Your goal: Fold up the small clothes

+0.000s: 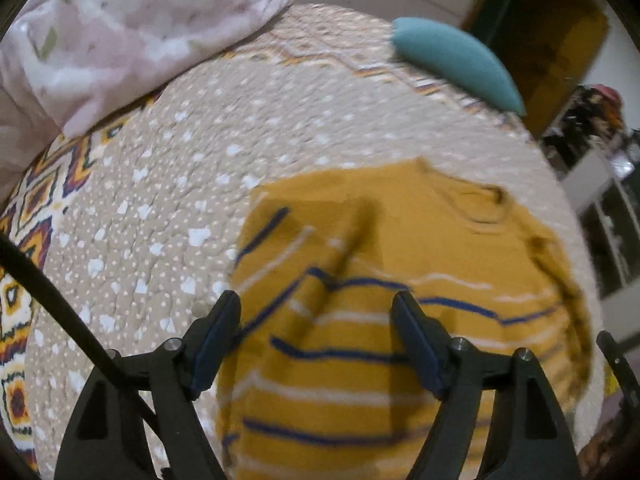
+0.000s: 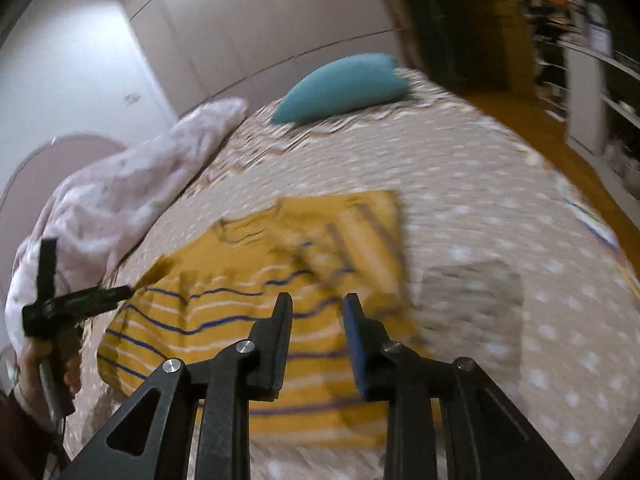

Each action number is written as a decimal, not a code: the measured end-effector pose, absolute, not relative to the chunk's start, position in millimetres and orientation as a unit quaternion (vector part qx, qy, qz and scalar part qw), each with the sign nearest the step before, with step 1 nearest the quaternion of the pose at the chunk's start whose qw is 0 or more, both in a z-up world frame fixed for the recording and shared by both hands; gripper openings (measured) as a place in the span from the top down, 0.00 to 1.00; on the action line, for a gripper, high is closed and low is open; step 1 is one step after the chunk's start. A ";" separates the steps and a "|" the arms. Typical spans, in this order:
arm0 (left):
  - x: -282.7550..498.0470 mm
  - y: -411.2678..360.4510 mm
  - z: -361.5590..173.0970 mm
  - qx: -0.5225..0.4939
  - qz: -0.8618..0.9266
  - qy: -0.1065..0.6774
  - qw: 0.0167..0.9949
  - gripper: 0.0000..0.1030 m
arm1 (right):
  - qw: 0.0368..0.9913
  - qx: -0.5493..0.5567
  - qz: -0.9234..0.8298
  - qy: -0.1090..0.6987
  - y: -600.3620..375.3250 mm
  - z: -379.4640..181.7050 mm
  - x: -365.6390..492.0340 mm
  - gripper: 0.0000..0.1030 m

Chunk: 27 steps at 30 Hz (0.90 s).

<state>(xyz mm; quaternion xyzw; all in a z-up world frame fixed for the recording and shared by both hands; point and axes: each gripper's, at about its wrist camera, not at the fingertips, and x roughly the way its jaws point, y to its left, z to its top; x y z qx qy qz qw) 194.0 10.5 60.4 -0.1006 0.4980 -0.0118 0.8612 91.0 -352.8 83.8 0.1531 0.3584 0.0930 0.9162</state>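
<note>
Overhead, left tool point(image 1: 316, 312) spread above striped shirt point(image 1: 400, 280), right tool point(image 2: 318, 306) parted

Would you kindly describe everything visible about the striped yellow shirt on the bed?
The yellow shirt is a small mustard knit-looking top with thin blue and white stripes across its body and a plain upper part with a round neckline. It lies flat on the dotted bedspread, both sleeves folded in over the body, slightly wrinkled. Neither open gripper visibly grips it.
</note>
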 end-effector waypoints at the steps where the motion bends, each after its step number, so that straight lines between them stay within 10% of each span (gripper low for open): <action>1: 197.6 11.9 53.2 -0.101 -0.006 0.500 0.860 0.25 | 0.911 0.150 0.106 0.369 -342.3 78.8 104.3 0.72; 8: 219.8 33.7 21.5 -0.154 -0.003 0.500 0.852 0.16 | 0.900 0.110 0.092 0.412 -316.9 36.8 192.4 0.72; 12: 218.7 22.9 12.2 -0.124 -0.006 0.455 0.882 0.02 | 0.878 0.277 0.066 0.385 -381.6 11.9 212.2 0.78; 15: 217.8 18.1 11.1 -0.110 -0.001 0.442 0.890 0.01 | 0.841 0.408 0.090 0.344 -422.4 -13.9 203.3 0.96; 27: 218.7 19.7 9.5 -0.113 -0.001 0.439 0.891 0.00 | 0.806 0.491 0.118 0.308 -445.2 -33.9 199.2 0.96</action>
